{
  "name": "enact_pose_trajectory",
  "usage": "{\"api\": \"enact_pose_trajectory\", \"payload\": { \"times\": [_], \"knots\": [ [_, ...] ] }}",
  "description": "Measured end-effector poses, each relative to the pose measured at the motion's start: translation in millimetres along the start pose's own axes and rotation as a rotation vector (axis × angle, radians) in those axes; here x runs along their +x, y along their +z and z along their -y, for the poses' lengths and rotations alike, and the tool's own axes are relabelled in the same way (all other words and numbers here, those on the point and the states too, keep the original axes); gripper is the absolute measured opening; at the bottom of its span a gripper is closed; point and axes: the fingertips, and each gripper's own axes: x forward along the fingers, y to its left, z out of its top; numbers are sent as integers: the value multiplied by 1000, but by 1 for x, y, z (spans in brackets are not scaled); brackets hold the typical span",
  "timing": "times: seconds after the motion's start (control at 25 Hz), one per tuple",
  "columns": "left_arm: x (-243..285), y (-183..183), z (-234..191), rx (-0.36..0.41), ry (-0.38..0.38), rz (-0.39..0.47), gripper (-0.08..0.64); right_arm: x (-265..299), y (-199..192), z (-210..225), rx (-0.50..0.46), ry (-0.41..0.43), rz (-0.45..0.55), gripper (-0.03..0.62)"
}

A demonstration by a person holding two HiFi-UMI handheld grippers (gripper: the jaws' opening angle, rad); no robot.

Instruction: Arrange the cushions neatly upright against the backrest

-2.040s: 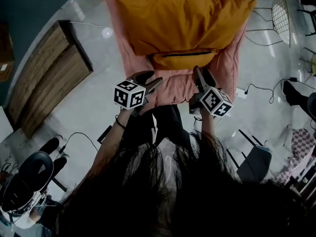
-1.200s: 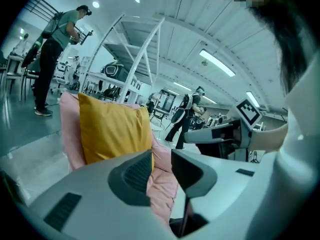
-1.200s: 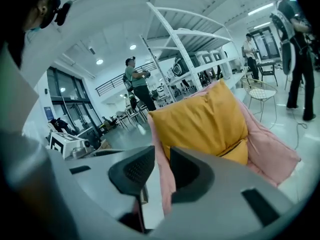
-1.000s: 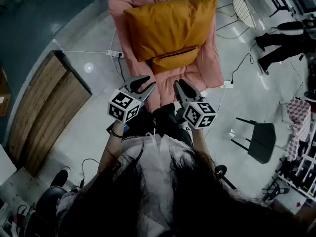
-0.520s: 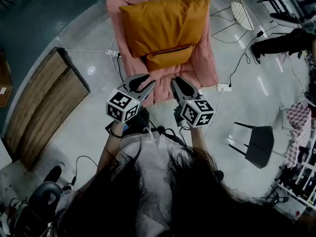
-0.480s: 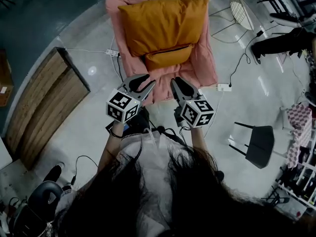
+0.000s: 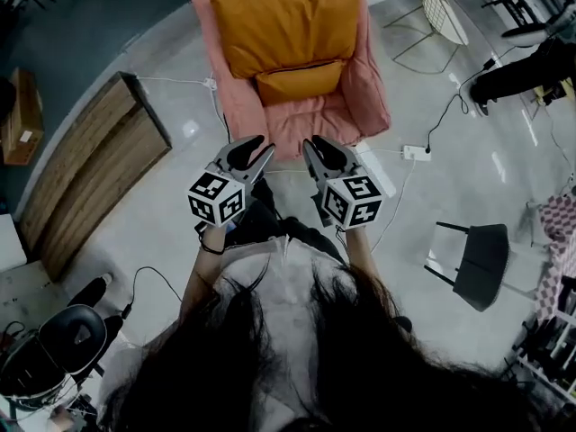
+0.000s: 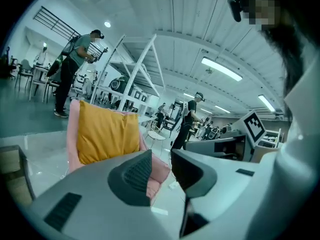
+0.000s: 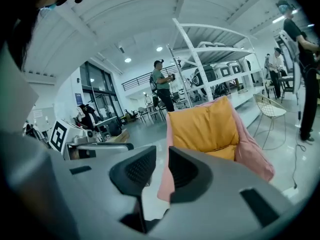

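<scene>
Large cushion point(image 7: 283, 21): orange, upright against the backrest of the pink armchair point(image 7: 360, 88), filling nearly its whole width.
Small cushion point(image 7: 301, 81): orange, low on the seat, touching the front of the large one; its tilt is hard to judge from above.
Left gripper point(image 7: 255, 151): jaws released, a narrow gap between the pads and nothing in it; it hangs over the floor, short of the seat's front edge.
Right gripper point(image 7: 317, 148): the same, jaws slightly parted and empty, just beside the left one.
Open room: bare grey floor point(image 7: 468, 196) lies in front of the chair and to its right; the seat's front edge is free.
Edges nearby: a wooden platform point(image 7: 90, 169) stands off the chair's left side; a white power strip point(image 7: 416, 152) with its cable lies near the right front corner; a black chair point(image 7: 477, 259) and a wire chair point(image 7: 441, 12) stand well apart.
Cut off or hidden: the backrest's top runs out of the head view; the person's hair point(image 7: 297, 358) covers the lower part of the frame.
Against two seconds ago: the grippers were then over the seat's front edge; now floor shows between them and the chair. Both cushions lie as they did.
</scene>
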Motion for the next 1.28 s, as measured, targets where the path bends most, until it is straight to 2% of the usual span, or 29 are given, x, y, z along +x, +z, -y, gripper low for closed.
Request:
{"api": "enact_pose_trajectory", "payload": {
  "times": [0.2,0.44,0.64,0.88,1.28],
  "knots": [
    [-36,-14,34,36,108,23,132,-34,-17,-18,16,60,23,87],
    [-70,-18,48,59,137,15,132,-51,-34,-50,37,106,13,86],
    [-83,-26,65,91,118,-12,132,-61,-43,-67,39,114,3,86],
    [-117,-33,60,114,77,-22,132,-56,-55,-105,29,99,-1,86],
    [-201,-47,45,199,-24,-60,132,-50,-84,-186,67,-5,26,86]
  ]
}}
